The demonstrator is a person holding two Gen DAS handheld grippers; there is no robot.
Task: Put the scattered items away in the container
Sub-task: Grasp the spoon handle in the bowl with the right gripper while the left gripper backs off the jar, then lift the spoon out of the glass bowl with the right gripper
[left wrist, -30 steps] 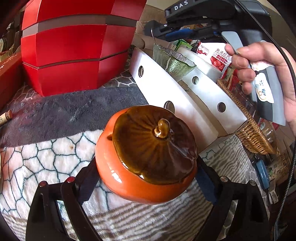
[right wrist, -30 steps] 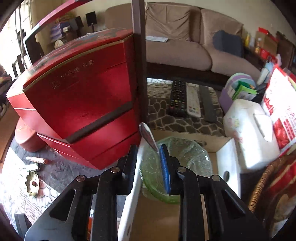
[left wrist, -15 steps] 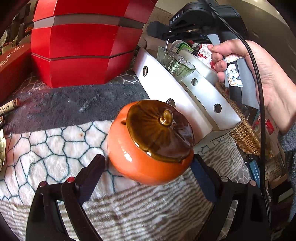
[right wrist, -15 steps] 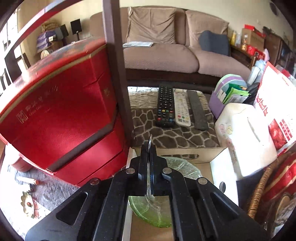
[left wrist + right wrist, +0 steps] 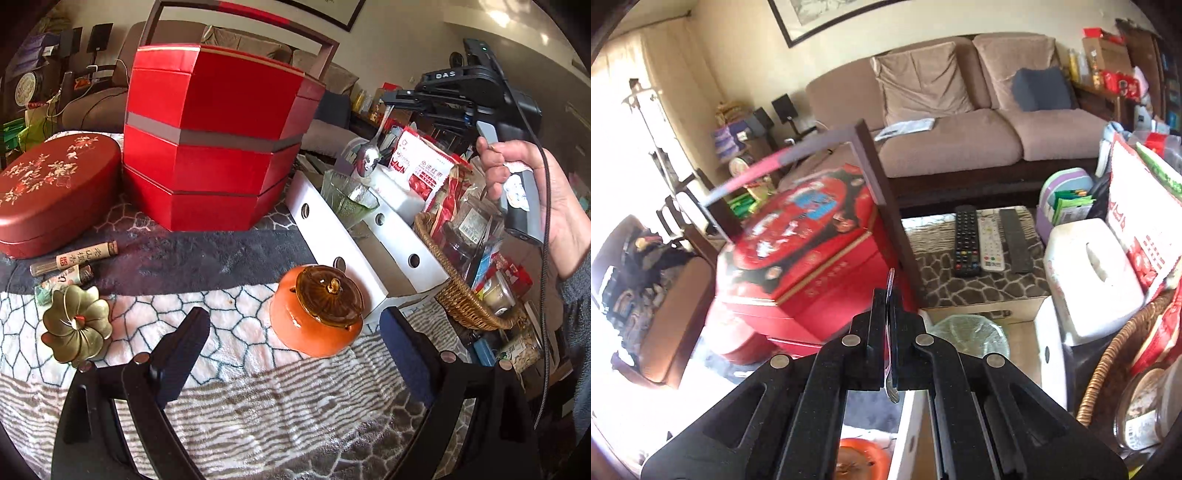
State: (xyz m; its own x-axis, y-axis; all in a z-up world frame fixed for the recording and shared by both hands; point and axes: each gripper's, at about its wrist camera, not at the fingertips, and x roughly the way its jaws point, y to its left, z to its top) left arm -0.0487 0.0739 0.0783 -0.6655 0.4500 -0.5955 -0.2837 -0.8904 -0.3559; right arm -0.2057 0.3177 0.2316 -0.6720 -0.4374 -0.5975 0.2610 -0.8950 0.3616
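- My left gripper [image 5: 291, 354] is spread wide with nothing between its pads; the orange lidded pot [image 5: 316, 312] sits on the patterned cloth [image 5: 229, 398] just beyond them, untouched.
- My right gripper [image 5: 891, 325] is pressed together, pinching the metal spoon [image 5: 889, 295] by its handle. From the left camera the spoon's bowl [image 5: 365, 160] hangs above the green glass dish [image 5: 347, 199].
- That dish sits inside the white cardboard box [image 5: 334, 230], right of the pot and touching it at the near corner.
- Far left, the tall red tiered box [image 5: 218, 144] stands beside the oval red tin [image 5: 55, 192].
- A brass flower-shaped holder [image 5: 75, 326] and two labelled tubes [image 5: 74, 258] lie on the cloth at near left.
- A wicker basket [image 5: 465, 299] of packets sits right of the white box.
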